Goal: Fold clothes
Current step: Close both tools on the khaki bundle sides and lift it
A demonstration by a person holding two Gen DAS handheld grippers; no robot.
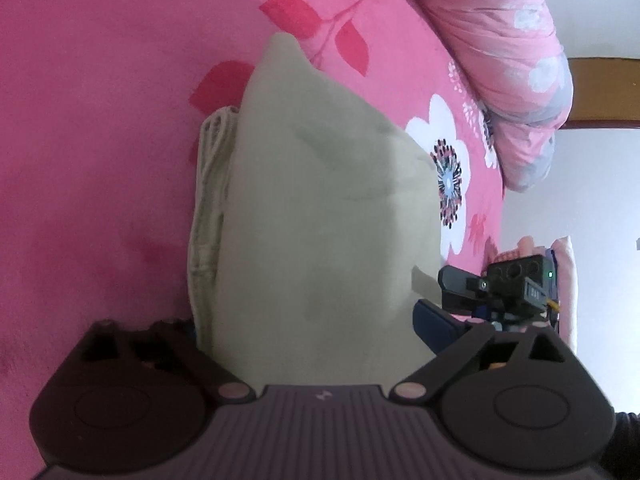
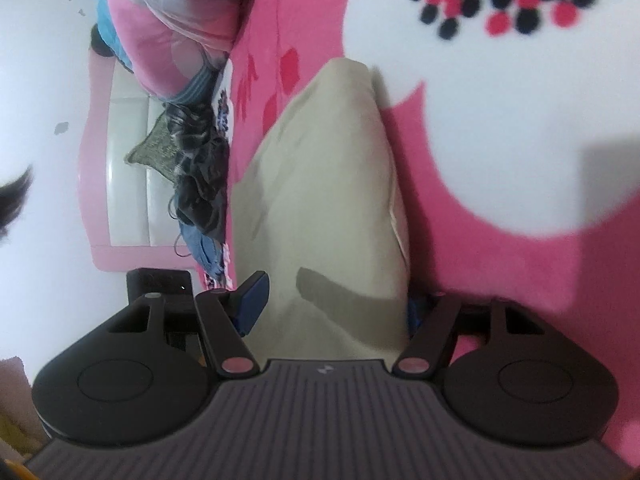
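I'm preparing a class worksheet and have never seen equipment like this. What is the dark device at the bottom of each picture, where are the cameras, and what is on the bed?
There is no robot here. A person holds hand-held tongs in each hand, and each has a wide-angle camera looking along its two fingers. One picture comes from the left tongs, the other from the right tongs. Both stand wide open astride a folded beige garment on a pink flowered bedsheet. A pink quilt and a pile of dark clothes lie further off.
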